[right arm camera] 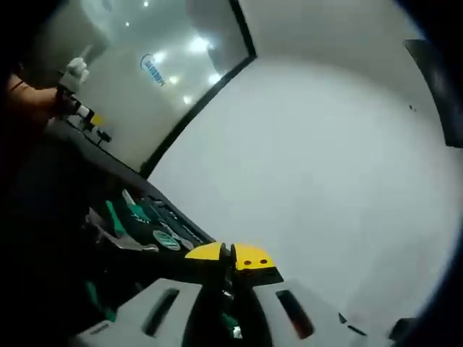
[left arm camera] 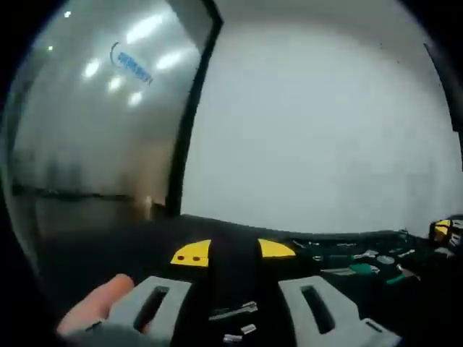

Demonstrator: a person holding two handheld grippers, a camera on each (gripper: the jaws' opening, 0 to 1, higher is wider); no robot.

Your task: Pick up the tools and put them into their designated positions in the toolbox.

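Note:
The black toolbox lies open below both grippers, with two yellow latches on its near edge. Green-handled tools and metal pieces rest in its tray on the right. My left gripper is open, its grey jaws either side of the black edge, touching nothing. In the right gripper view the yellow latches sit just past my right gripper, which is open too. Green-handled tools and silver pieces lie in the tray to its left. The left gripper shows far up left, in a hand.
A white wall fills the background, with a dark post and a glass panel reflecting ceiling lights on the left. A finger rests beside my left jaw. A yellow part sits at the far right edge.

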